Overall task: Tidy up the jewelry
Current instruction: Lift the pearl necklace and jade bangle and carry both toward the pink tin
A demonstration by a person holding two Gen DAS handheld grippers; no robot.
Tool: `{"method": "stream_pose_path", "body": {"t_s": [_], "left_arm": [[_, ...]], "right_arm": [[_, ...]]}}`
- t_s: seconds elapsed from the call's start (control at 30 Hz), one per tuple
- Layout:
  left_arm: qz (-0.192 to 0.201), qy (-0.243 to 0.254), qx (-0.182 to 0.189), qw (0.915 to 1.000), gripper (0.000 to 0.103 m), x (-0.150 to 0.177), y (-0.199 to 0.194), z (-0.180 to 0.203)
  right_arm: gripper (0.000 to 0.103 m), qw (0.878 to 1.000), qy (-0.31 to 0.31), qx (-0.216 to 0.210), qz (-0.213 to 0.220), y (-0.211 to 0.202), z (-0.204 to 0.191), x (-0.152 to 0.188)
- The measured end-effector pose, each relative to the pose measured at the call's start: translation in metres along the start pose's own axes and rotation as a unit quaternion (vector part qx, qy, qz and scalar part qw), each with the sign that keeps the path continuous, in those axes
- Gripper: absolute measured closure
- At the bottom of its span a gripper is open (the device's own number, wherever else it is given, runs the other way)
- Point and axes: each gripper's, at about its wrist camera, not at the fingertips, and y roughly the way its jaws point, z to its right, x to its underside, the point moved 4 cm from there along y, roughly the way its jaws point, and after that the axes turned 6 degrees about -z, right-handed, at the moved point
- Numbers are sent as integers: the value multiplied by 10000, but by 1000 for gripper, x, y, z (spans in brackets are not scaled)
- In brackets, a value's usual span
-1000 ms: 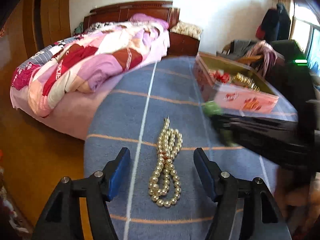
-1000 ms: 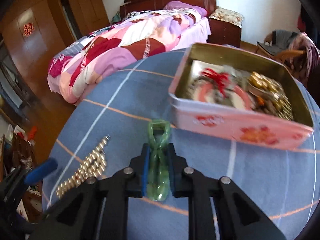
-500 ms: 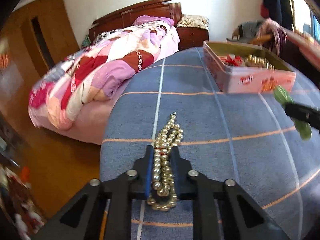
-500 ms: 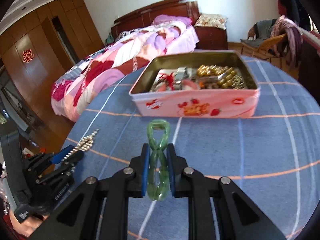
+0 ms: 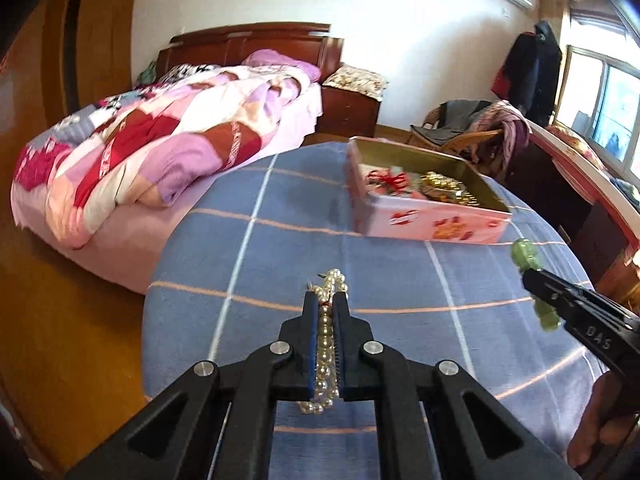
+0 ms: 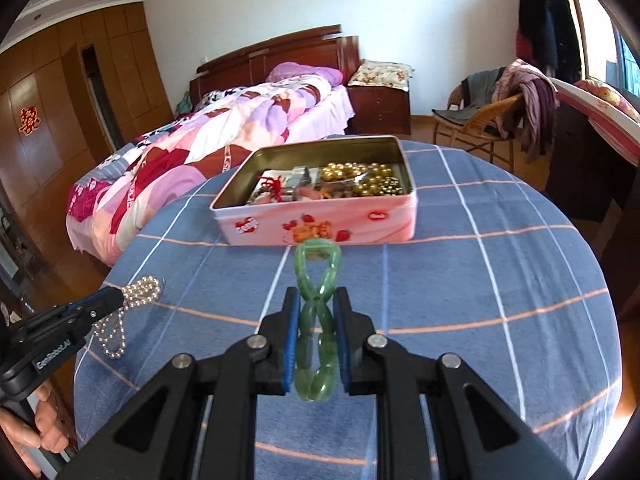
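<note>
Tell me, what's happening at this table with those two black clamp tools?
A person is tidying jewelry with a handheld gripper in each hand. The left gripper is shut on a string of pale pearl-like beads, whose ends hang loose. The right gripper is clamped on a green jade-like link bracelet. The open pink tin box, already holding gold beads and other pieces, sits ahead on the blue checked tablecloth.

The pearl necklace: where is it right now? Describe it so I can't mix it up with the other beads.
On the blue checked tablecloth, look left of the pink tin. The pearl necklace is a doubled strand clamped in the left gripper, one loop dangling. Its beads are small, round and pale cream, unlike the green bracelet or the gold beads inside the tin.
</note>
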Motion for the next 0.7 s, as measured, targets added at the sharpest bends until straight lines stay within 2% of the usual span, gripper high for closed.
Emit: {"method": "stream_pose_path", "body": {"t_s": [0.3,0.7], "left_arm": [[139,300,-49,9994,98,-9,-19,31],[322,525,205,9979,98,-15,-35,60]], "right_arm": [[83,9998,1,18,183,-19,3,2],[83,9989,121,86,448,-39,11,-6]]}}
